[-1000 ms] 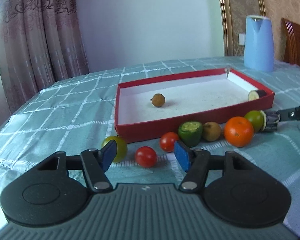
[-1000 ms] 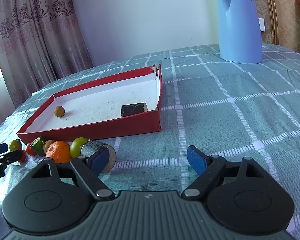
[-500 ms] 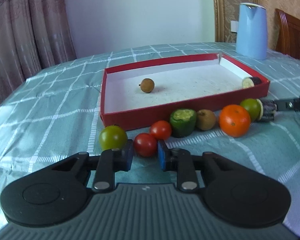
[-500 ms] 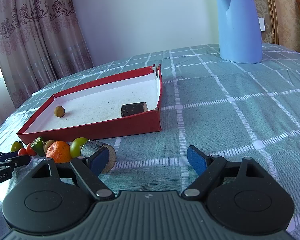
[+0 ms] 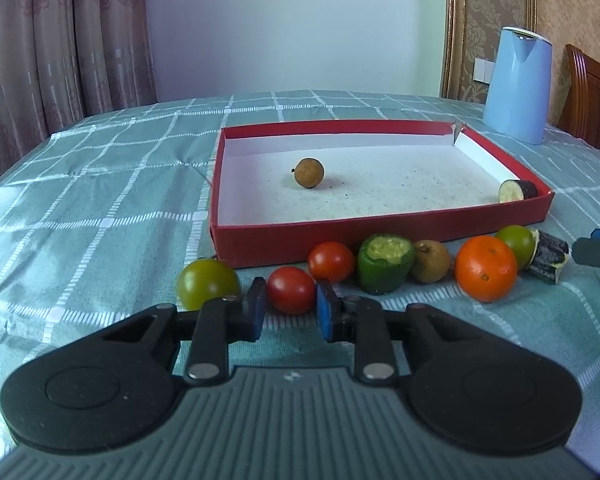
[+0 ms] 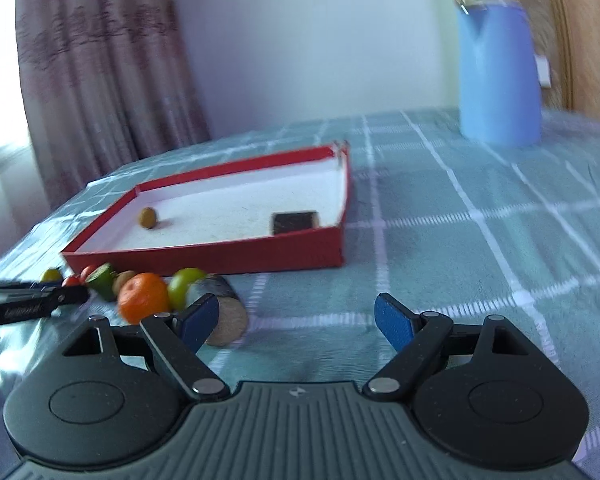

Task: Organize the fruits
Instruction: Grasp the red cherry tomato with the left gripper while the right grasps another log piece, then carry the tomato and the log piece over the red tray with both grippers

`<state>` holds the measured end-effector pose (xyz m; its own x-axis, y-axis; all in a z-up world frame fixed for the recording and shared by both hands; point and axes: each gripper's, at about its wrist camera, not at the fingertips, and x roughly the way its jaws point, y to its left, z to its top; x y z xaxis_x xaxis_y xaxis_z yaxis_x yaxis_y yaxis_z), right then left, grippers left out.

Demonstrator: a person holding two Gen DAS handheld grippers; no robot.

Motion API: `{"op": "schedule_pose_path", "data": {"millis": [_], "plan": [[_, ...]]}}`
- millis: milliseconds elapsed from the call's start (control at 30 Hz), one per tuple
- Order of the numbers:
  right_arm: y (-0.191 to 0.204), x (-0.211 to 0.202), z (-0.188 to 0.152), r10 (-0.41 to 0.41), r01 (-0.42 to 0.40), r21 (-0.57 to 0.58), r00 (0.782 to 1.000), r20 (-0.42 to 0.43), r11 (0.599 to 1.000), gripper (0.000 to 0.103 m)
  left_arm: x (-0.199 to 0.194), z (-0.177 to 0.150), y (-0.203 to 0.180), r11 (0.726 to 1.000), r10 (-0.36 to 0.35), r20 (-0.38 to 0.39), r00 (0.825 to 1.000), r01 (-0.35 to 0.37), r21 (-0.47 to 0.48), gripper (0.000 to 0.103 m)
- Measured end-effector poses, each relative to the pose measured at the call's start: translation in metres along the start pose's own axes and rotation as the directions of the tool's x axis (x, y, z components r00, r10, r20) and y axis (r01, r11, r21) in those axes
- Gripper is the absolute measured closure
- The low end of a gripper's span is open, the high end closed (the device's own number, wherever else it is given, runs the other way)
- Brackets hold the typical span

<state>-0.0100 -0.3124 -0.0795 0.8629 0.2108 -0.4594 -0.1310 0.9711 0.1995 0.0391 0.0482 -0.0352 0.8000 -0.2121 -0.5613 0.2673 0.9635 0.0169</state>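
In the left wrist view my left gripper (image 5: pixel 290 308) is shut on a red cherry tomato (image 5: pixel 291 290) that rests on the tablecloth. Around it lie a green tomato (image 5: pixel 208 283), a second red tomato (image 5: pixel 331 261), a green pepper piece (image 5: pixel 385 262), a brown fruit (image 5: pixel 432 261), an orange (image 5: pixel 486 268) and an eggplant piece (image 5: pixel 548 260). Behind them the red tray (image 5: pixel 380 236) holds a small brown round fruit (image 5: pixel 309 173) and an eggplant slice (image 5: pixel 518 191). My right gripper (image 6: pixel 296 320) stands open over bare cloth, its left finger close beside the eggplant piece (image 6: pixel 228 316).
A blue kettle (image 5: pixel 516 84) stands at the back right of the checked teal tablecloth, with a wooden chair (image 5: pixel 592 100) beyond it. Curtains hang at the left. Open cloth lies left of the tray and right of my right gripper.
My left gripper's jaws have come together on the red cherry tomato and it has edged forward. The right wrist view has tilted slightly and is blurred; its jaws stay wide.
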Motion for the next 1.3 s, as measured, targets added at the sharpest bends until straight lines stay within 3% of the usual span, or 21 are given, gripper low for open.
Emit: {"op": "schedule_pose_path", "data": {"millis": [167, 267, 367, 433, 533, 567, 933, 1100, 1300], "plan": [[0.022, -0.002, -0.001, 0.067, -0.067, -0.073, 0.998, -0.005, 0.995, 0.017, 0.0, 0.0, 0.0, 1.0, 0.001, 0.002, 1.0, -0.001, 0.001, 0.078], [0.035, 0.005, 0.003, 0.045, -0.045, -0.145, 0.999, -0.003, 0.988, 0.018, 0.0, 0.0, 0.0, 1.0, 0.0, 0.002, 1.0, 0.0, 0.0, 0.078], [0.036, 0.022, 0.01, 0.053, -0.065, -0.171, 0.996, -0.071, 0.983, 0.019, -0.001, 0.0, 0.0, 1.0, -0.002, 0.002, 1.0, 0.002, -0.003, 0.078], [0.035, 0.034, 0.012, 0.054, -0.075, -0.173, 0.991, -0.125, 0.982, 0.04, -0.001, 0.0, 0.001, 1.0, -0.004, 0.002, 1.0, 0.004, -0.006, 0.078], [0.035, 0.04, 0.011, 0.039, -0.063, -0.171, 0.99, -0.139, 0.983, 0.064, -0.001, 0.0, 0.001, 1.0, -0.009, 0.002, 1.0, 0.009, -0.007, 0.079], [0.036, 0.039, 0.011, 0.043, -0.067, -0.177, 0.99, -0.135, 0.982, 0.065, -0.001, 0.0, 0.001, 1.0, -0.009, 0.002, 1.0, 0.009, -0.008, 0.079], [0.037, 0.03, 0.009, -0.012, -0.002, -0.164, 0.996, -0.083, 0.987, 0.066, -0.002, -0.001, 0.001, 1.0, -0.002, 0.006, 1.0, 0.002, -0.005, 0.079], [0.043, 0.02, 0.009, -0.037, 0.031, -0.183, 0.999, -0.03, 0.983, 0.066, -0.004, -0.002, -0.005, 0.998, 0.067, 0.016, 0.998, -0.068, 0.007, 0.08], [0.049, 0.015, 0.013, -0.056, 0.058, -0.197, 0.998, 0.017, 0.979, 0.066, -0.01, 0.0, -0.002, 0.996, 0.072, 0.029, 0.997, -0.07, -0.06, 0.08]]}}
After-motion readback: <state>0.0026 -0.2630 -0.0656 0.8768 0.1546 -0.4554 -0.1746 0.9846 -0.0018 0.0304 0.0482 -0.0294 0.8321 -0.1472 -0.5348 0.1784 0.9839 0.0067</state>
